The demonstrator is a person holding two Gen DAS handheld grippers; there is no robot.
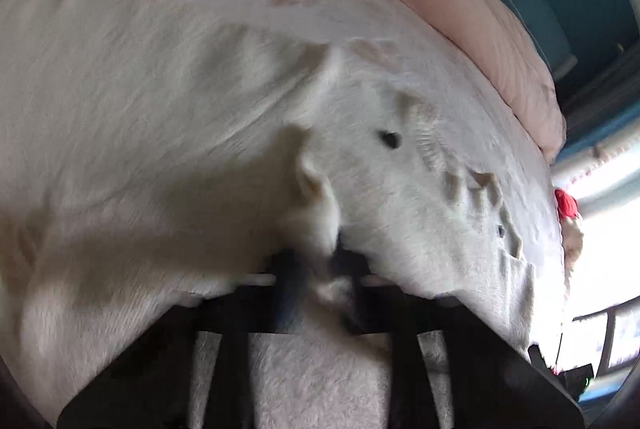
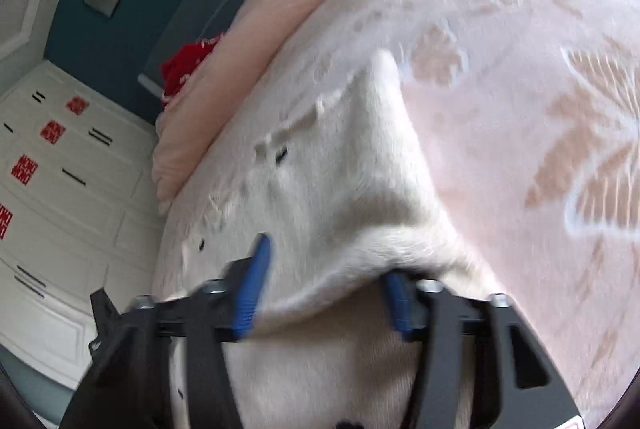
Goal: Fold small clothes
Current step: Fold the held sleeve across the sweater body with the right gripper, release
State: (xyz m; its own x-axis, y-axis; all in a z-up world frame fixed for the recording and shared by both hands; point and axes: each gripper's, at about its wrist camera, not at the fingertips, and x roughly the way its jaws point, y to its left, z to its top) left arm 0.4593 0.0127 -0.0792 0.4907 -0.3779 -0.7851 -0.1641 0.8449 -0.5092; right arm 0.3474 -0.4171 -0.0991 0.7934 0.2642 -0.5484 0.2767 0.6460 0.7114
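A small white fleecy garment [image 1: 400, 197] with dark buttons lies on the bed; it also fills the middle of the right wrist view [image 2: 340, 189]. My left gripper [image 1: 320, 269] is shut on a bunched edge of the garment, the cloth pinched between its dark fingers. My right gripper [image 2: 324, 289] has its blue-padded fingers [image 2: 256, 285] wide apart, and a raised fold of the garment drapes over and between them. The right-hand pad is partly hidden by the cloth.
The bed cover [image 2: 540, 109] is pale pink with a leaf pattern. A folded pink quilt [image 2: 280, 17] lies along the teal headboard [image 2: 120, 29], with a red item [image 2: 188, 65] beside it. White drawers [image 2: 60, 189] stand past the bed edge. A bright window [image 1: 608, 269] is at the right.
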